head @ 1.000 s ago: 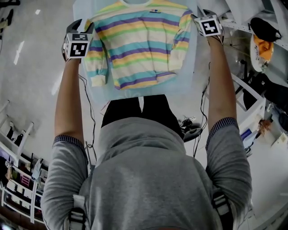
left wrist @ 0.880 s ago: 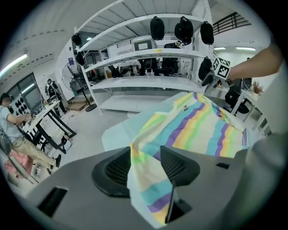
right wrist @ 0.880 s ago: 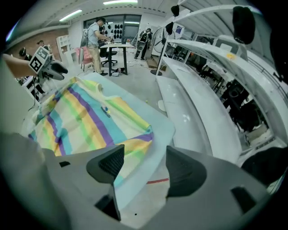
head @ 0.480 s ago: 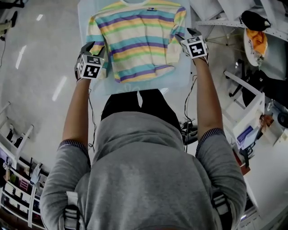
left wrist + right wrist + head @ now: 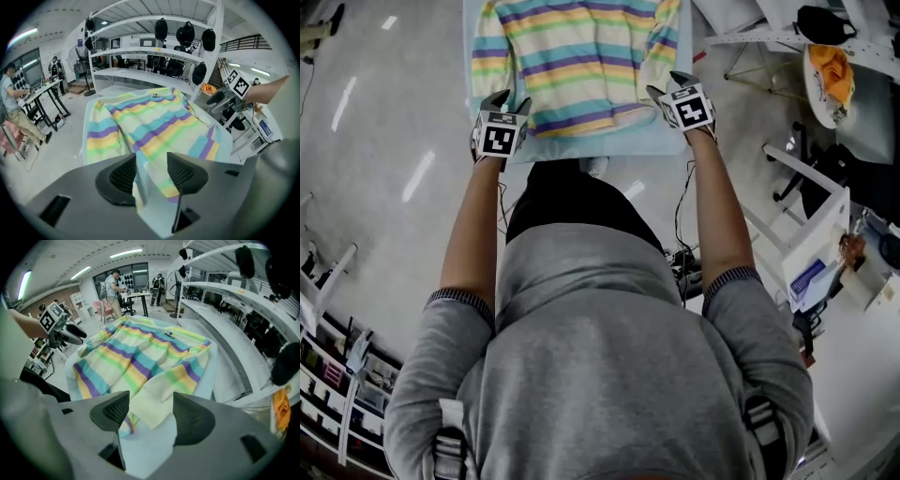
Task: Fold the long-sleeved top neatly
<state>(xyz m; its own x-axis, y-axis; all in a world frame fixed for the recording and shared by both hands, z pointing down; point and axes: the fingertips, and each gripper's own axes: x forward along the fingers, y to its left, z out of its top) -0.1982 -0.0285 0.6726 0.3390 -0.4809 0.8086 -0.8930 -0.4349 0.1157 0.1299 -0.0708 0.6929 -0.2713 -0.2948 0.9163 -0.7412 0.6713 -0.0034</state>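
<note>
The striped long-sleeved top lies flat, front up, on a light blue table, collar at the far end. My left gripper hovers at the near left corner by the left sleeve's cuff. Its jaws stand open, and the cuff and table show in the gap of this gripper. My right gripper is at the near right side. It is open over the cream cuff of the right sleeve, which shows between the jaws of the gripper. Neither gripper holds cloth.
White shelving with black bags hanging from it stands beyond the table's far end. A white side table with an orange item and a chair base are at the right. People work at desks in the background. My legs are against the table's near edge.
Both grippers have drawn back from the top's shoulders along the sleeves to the cuffs near the table's front edge. Their jaws have stayed open.
</note>
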